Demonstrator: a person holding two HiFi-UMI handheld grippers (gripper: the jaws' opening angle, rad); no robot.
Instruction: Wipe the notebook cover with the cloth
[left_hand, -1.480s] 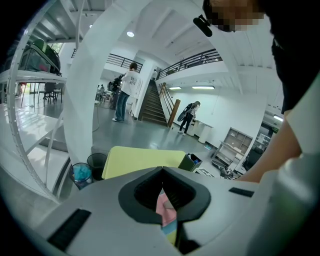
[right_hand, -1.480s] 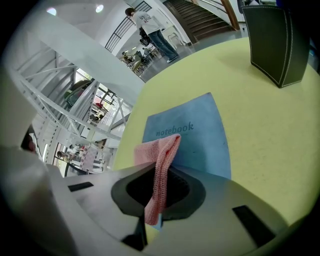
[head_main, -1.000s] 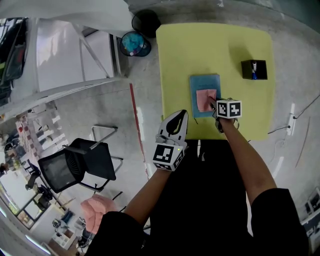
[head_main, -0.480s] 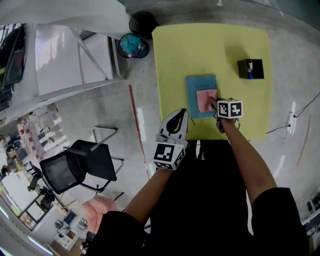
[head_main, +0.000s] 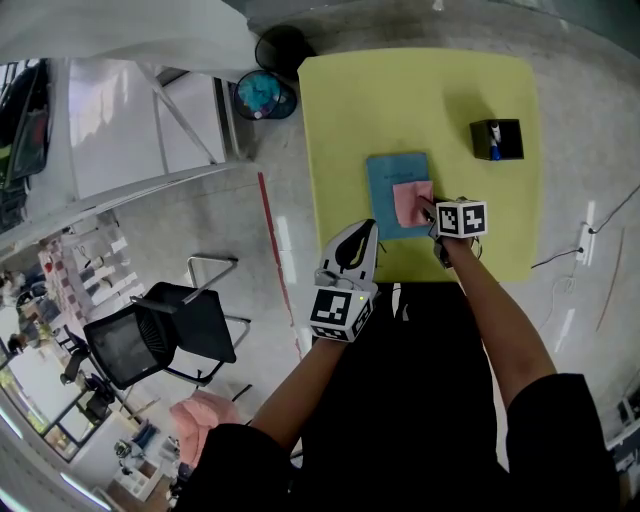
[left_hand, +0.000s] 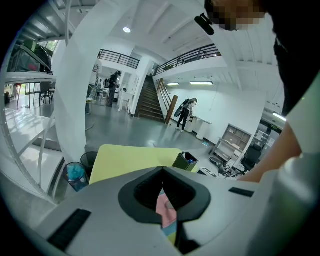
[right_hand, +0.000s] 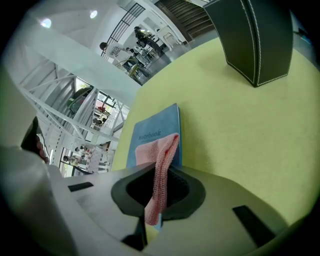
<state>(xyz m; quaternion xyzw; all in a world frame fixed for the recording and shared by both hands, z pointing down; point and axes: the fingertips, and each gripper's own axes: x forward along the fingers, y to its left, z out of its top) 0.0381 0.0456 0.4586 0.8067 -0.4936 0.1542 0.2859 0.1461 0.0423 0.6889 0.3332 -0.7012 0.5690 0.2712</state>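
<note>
A blue notebook (head_main: 390, 175) lies flat on the yellow table (head_main: 420, 90), near its front edge. A pink cloth (head_main: 410, 203) rests on the notebook's near right part. My right gripper (head_main: 430, 212) is shut on the cloth's near edge. In the right gripper view the cloth (right_hand: 162, 165) hangs pinched between the jaws of that gripper (right_hand: 161, 172), with the notebook (right_hand: 150, 136) just beyond. My left gripper (head_main: 360, 232) is shut and holds nothing, hovering at the table's front edge, left of the notebook. Its own view shows the left gripper (left_hand: 162, 169) pointing across the table.
A black pen holder (head_main: 497, 139) stands at the table's right side, seen also as the pen holder (right_hand: 252, 37) close ahead. Two bins (head_main: 266, 93) sit on the floor off the table's far left corner. A black chair (head_main: 160, 330) stands to the left.
The head camera has drifted a little, so the table sits slightly further left in view. The right gripper and cloth stay on the same part of the notebook. The left gripper has barely moved.
</note>
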